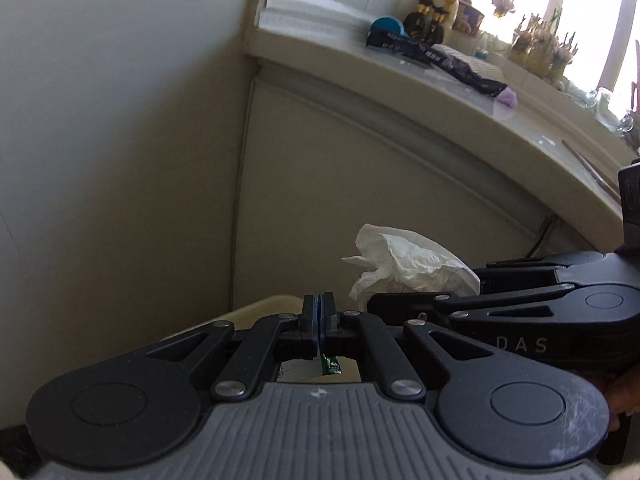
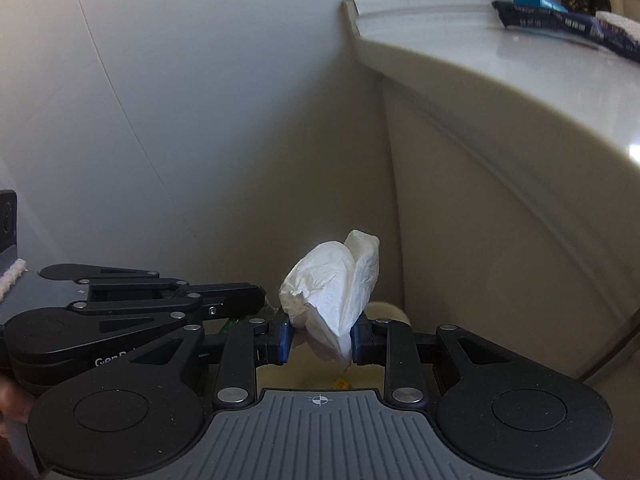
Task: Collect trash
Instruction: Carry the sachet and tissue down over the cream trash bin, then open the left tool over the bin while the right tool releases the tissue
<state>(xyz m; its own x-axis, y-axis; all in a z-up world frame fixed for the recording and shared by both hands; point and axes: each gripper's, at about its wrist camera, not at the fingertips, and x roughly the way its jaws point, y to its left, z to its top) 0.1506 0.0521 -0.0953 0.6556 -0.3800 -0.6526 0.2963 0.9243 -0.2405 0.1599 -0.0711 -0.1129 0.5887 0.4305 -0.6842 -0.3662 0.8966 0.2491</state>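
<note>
Your right claw (image 2: 319, 340), matt black plastic with dull metal rivets, pinches crumpled white tissue paper (image 2: 334, 296). The worktop (image 2: 500, 64) above looks smooth and glossy; the wall (image 2: 160, 100) is matt.

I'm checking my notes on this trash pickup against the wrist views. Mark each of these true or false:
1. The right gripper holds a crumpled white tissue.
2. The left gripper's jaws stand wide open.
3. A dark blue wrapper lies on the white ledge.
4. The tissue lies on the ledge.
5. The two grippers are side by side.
1. True: the right gripper is shut on the crumpled white tissue.
2. False: the left gripper is shut, with something thin and green under its pads.
3. True: the dark blue wrapper lies on the white ledge.
4. False: it sits between the right gripper's pads, below the ledge.
5. True: each shows in the other's view.
</note>
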